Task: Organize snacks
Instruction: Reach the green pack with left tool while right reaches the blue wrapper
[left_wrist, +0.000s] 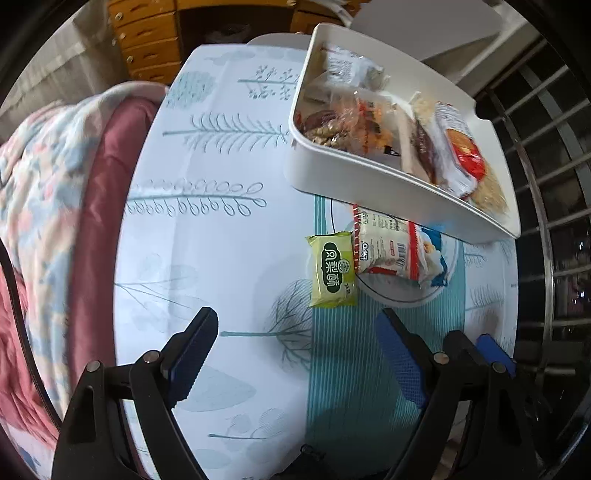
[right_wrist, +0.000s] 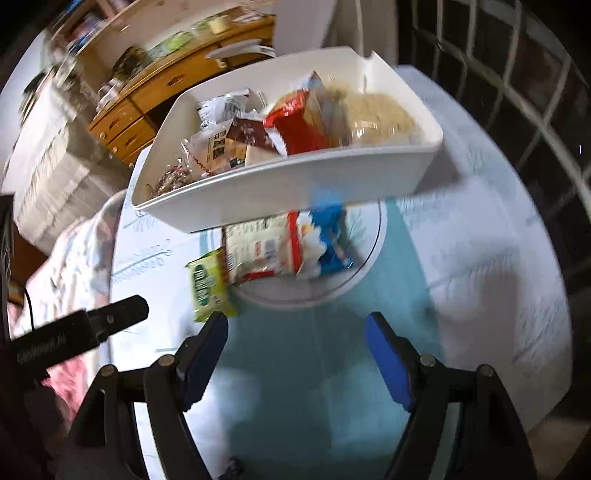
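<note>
Left tongs (left_wrist: 295, 350): blue-padded jaws apart, nothing between them, over the bench (left_wrist: 229, 229) and its leaf-print cloth. Right tongs (right_wrist: 295, 354): jaws apart too, empty, over the cloth's teal striped band; right wrist view is motion-blurred.

Landmark: white plate (left_wrist: 402, 295) on the teal band.
- Green snack packet (left_wrist: 332, 269) lies flat on the cloth, touching the plate's near-left rim. It sits just beyond both pairs of tongs.
- On the plate: a white packet with red edges (left_wrist: 384, 247), barcode side up, and a blue-and-white packet (left_wrist: 436, 258) beside it. They overlap.
- Directly beyond the plate: white bin (left_wrist: 369, 173), its near wall hiding the plate's far rim. Inside are mixed snacks; a red-and-white packet (left_wrist: 461, 151) and clear-wrapped pieces can be made out, the rest not.
- Left of the plate, off the bench edge: floral blanket (left_wrist: 44, 177) over pink bedding.
- Far beyond the bin: wooden drawers (left_wrist: 147, 40).
</note>
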